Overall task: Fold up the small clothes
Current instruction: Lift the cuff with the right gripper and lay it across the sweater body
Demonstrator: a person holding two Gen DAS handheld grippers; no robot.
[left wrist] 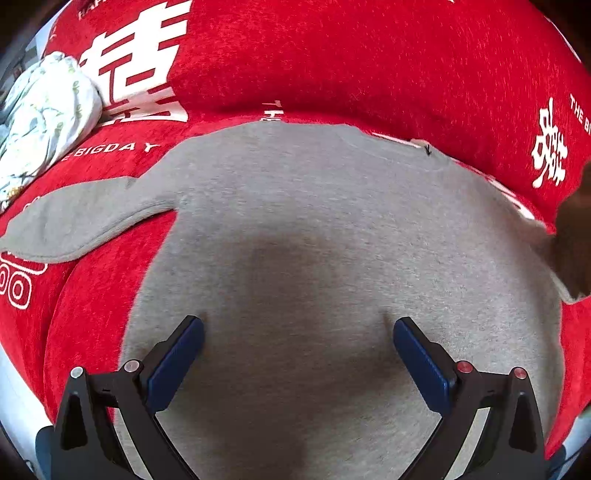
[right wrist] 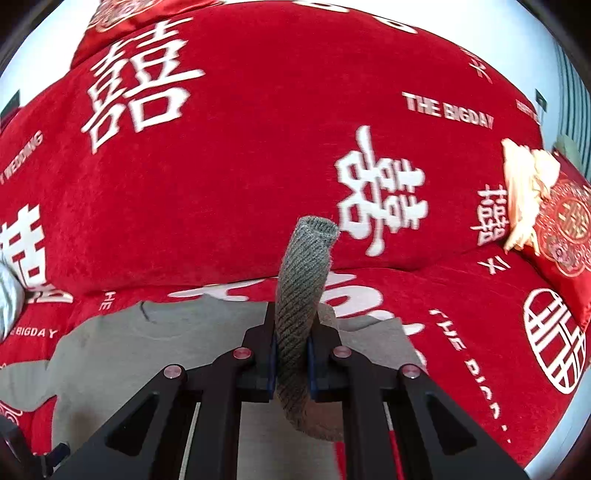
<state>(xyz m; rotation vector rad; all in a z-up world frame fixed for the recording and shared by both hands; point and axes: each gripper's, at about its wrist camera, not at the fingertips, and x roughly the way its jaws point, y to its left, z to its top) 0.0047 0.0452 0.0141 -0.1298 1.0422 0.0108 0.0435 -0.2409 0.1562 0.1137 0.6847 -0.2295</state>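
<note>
A grey top [left wrist: 295, 229] lies spread across the red blanket [left wrist: 332, 55], filling mid-frame. Right tongs [right wrist: 291, 354] pinch its ribbed cuff [right wrist: 303, 280] — a sleeve fold seems underway. Left tongs [left wrist: 297, 354] hover wide, empty — next, lay the sleeve inward.

A red plush cover with white printed characters and lettering [right wrist: 229, 177] spreads over a cushioned seat and backrest and fills both views. A red embroidered cushion with round gold-and-white motifs [right wrist: 565, 236] lies at the right end of the seat. Pale wall surfaces [right wrist: 480, 26] appear above the backrest. Vertical pale bands [right wrist: 576, 110] show at the far right edge. Lighting is bright and even.
</note>
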